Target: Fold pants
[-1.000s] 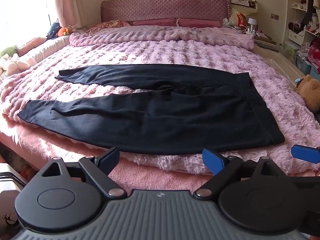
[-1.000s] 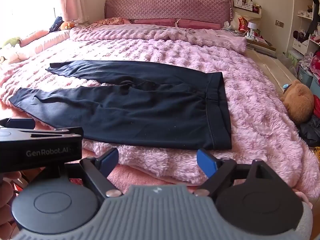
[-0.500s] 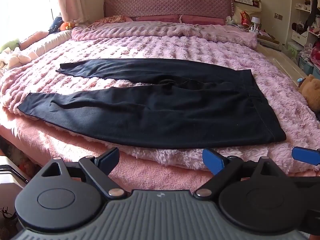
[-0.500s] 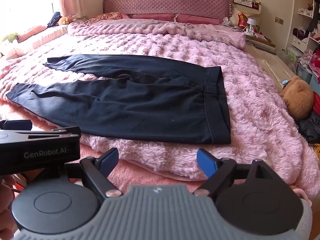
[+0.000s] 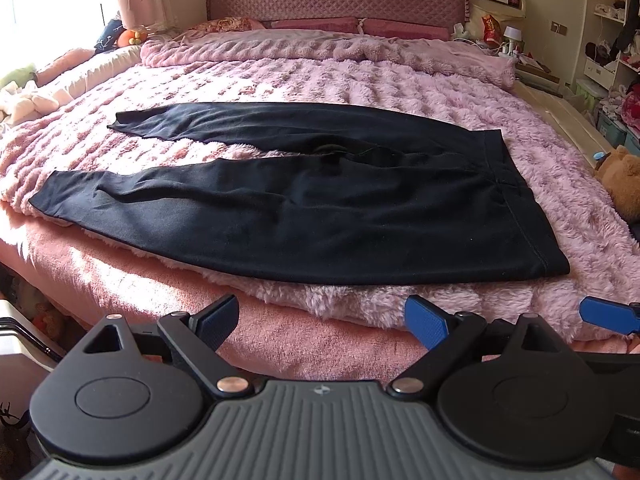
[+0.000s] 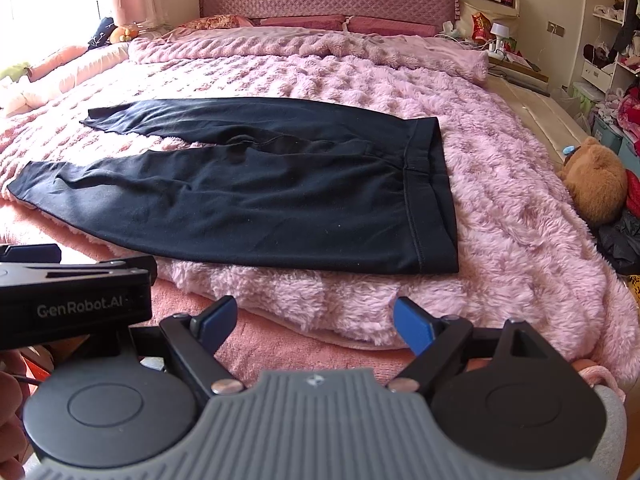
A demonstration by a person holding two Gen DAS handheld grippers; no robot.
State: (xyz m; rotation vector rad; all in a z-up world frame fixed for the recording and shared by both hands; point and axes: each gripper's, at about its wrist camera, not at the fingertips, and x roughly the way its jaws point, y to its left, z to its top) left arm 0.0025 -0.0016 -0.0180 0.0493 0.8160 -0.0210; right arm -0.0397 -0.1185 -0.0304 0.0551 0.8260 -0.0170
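My left gripper (image 5: 322, 318) and right gripper (image 6: 314, 316) hover level at the bed's near edge, jaws apart, empty, short of the flat black pants (image 5: 304, 204).

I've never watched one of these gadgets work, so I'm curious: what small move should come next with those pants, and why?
Probably both reach forward to the near edge of the pants. They lie flat and unfolded on the blanket, legs apart. The left hand-held gripper and right hand-held gripper are open, empty and short of the cloth, so gripping the near leg would likely start the fold.
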